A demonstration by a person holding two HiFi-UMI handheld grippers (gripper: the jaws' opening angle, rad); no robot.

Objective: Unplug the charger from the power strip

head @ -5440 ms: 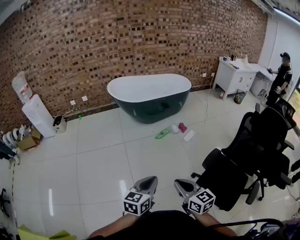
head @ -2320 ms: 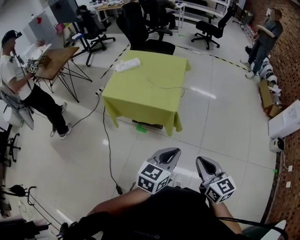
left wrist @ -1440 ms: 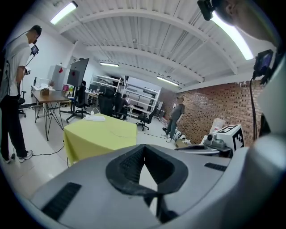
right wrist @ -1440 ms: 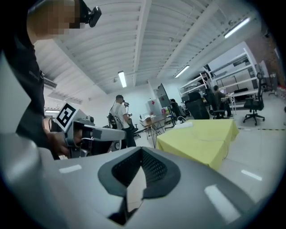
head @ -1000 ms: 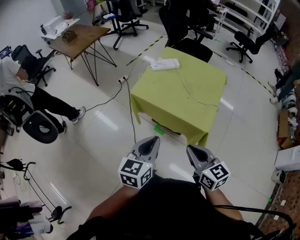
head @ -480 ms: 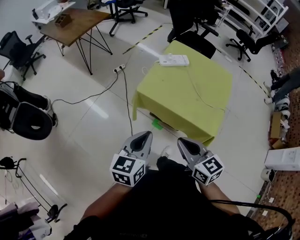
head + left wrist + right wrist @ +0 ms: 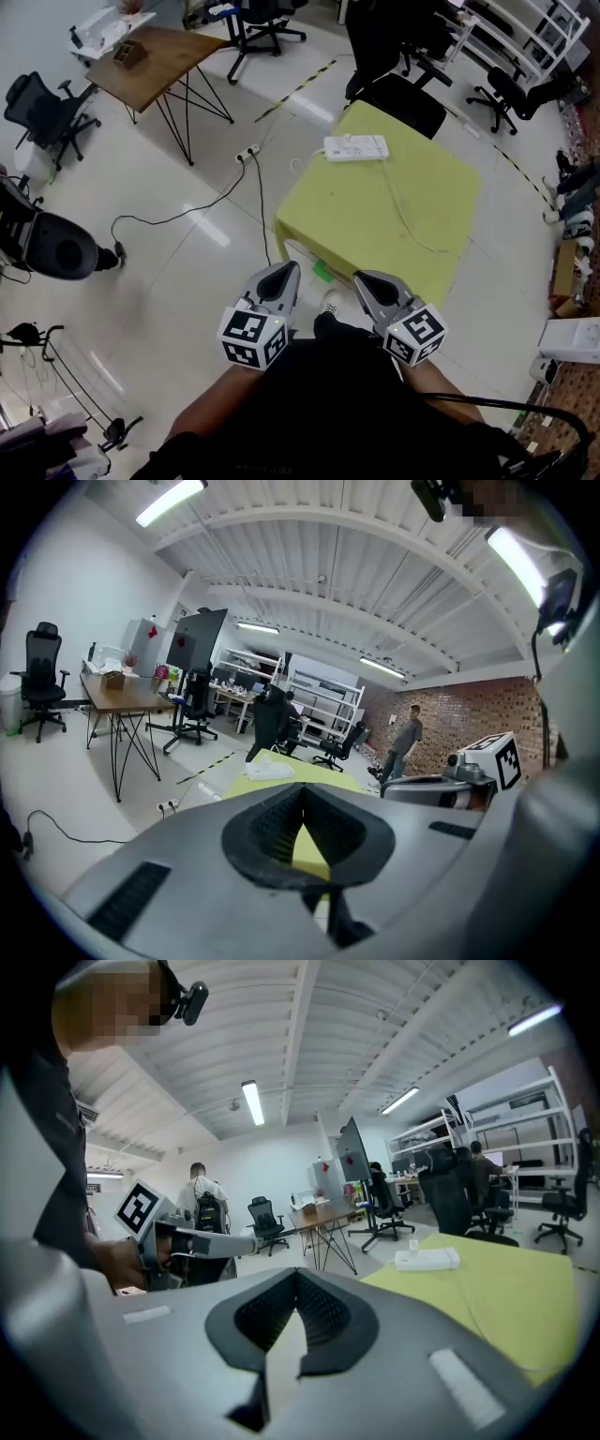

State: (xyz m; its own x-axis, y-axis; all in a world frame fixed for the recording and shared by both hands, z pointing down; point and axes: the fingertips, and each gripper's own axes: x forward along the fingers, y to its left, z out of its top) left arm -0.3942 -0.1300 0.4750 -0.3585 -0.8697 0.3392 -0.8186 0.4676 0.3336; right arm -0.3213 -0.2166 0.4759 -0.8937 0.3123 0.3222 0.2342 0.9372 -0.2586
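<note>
A white power strip (image 7: pixel 356 147) lies near the far edge of a table with a yellow-green cloth (image 7: pixel 375 220). A thin white cable (image 7: pixel 412 220) runs from it across the cloth. The strip also shows in the left gripper view (image 7: pixel 267 771) and the right gripper view (image 7: pixel 427 1259), where a small white plug (image 7: pixel 413 1244) stands up from its left end. My left gripper (image 7: pixel 284 274) and right gripper (image 7: pixel 366 281) are held side by side over the floor, short of the table's near edge. Both point at the table, both are shut and both are empty.
A black cable (image 7: pixel 187 211) crosses the floor to a socket block (image 7: pixel 248 153) left of the table. Black office chairs (image 7: pixel 398 89) stand behind the table, and a wooden desk (image 7: pixel 150 61) is at the far left. Another chair (image 7: pixel 56 248) sits at the left edge. A person (image 7: pixel 408 742) stands by the brick wall.
The view and both grippers have moved closer to the yellow-green table, which now looks larger and nearer. Both grippers' jaws stay shut.
</note>
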